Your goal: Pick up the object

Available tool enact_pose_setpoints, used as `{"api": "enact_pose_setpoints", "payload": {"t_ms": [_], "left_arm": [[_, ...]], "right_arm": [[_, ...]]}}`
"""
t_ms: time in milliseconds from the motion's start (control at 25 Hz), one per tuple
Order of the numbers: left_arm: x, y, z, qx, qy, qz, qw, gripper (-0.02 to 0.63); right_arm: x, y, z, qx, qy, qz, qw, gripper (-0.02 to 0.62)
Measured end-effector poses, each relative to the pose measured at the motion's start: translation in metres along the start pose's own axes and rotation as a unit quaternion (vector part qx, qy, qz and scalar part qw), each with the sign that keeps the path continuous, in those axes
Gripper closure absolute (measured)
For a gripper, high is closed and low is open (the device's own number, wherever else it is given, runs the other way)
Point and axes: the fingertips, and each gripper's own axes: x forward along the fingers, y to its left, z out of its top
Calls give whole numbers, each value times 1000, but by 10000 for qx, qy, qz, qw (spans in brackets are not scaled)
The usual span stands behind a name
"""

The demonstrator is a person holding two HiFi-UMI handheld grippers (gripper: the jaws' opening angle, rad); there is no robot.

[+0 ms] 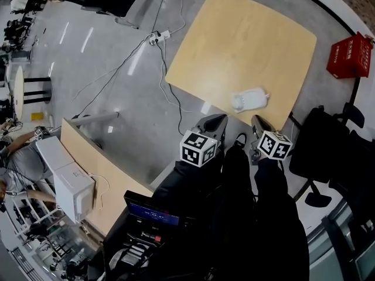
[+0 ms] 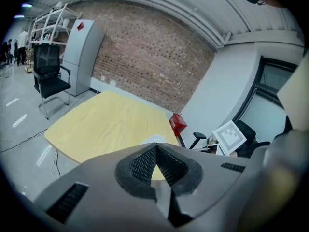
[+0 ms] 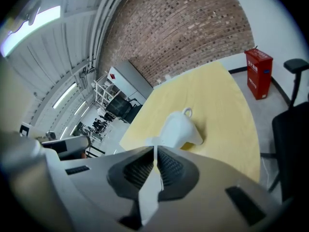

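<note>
A white funnel-shaped object (image 1: 249, 100) with a small ring at one end lies on its side on the light wooden table (image 1: 240, 40), close to the near edge. My left gripper (image 1: 218, 119) hovers just short of that edge, left of the object, with its tips together and nothing in them. Only a sliver of the object (image 2: 153, 139) peeks over the jaws of the left gripper (image 2: 155, 148). My right gripper (image 1: 258, 120) is shut and empty, just below the object. In the right gripper view the object (image 3: 178, 128) lies straight ahead of the right gripper (image 3: 155, 150).
A red box (image 1: 350, 55) stands on the floor right of the table. Black office chairs (image 1: 328, 139) crowd the right side. Cables and a power strip (image 1: 158, 37) lie on the floor to the table's left. A desk with a white box (image 1: 73, 189) is at lower left.
</note>
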Motion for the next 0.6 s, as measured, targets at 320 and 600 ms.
{"api": "enact_pose_setpoints", "payload": {"t_ms": [320,600], "left_arm": [[5,17,-2,-63,115,84,9999,606],[11,25,-6,-127,206,120,9996,606]], "right_arm": [[24,-25,-4,313,168,-159,9992,571],[42,-39,-8,871,260,-113,9958,482]]}}
